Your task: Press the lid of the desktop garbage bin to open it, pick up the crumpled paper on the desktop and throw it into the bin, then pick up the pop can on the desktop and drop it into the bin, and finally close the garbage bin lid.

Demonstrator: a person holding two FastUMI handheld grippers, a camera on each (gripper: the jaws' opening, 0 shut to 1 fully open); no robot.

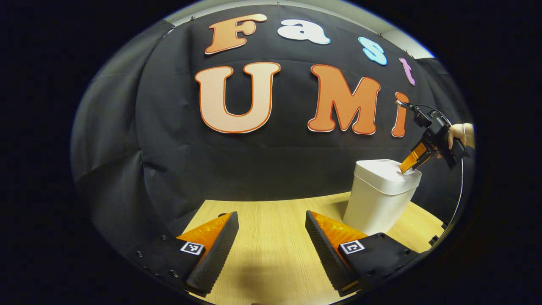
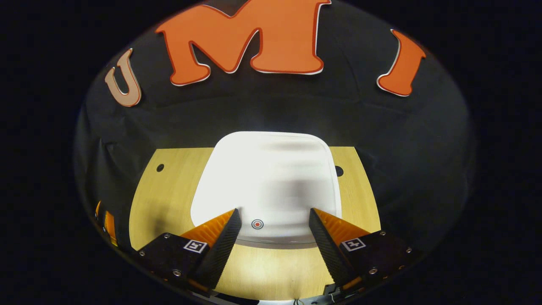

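Observation:
A white garbage bin (image 1: 377, 199) stands on the wooden desktop (image 1: 271, 254) at the right, its lid (image 1: 383, 169) down. In the right gripper view the lid (image 2: 266, 178) lies just below, with a small round target mark (image 2: 257, 224) near its front edge. My right gripper (image 2: 274, 218) is open, fingers either side of that mark, just above the lid. In the left gripper view that same gripper (image 1: 407, 167) points down at the lid's right side, held by a hand (image 1: 459, 133). My left gripper (image 1: 272, 220) hangs open over bare desktop.
The black cloth wall rises close behind the desk. Two small dark holes (image 2: 160, 167) (image 2: 338, 171) sit in the desktop beside the bin. A cable (image 1: 459, 186) runs down from the right gripper past the desk's right edge.

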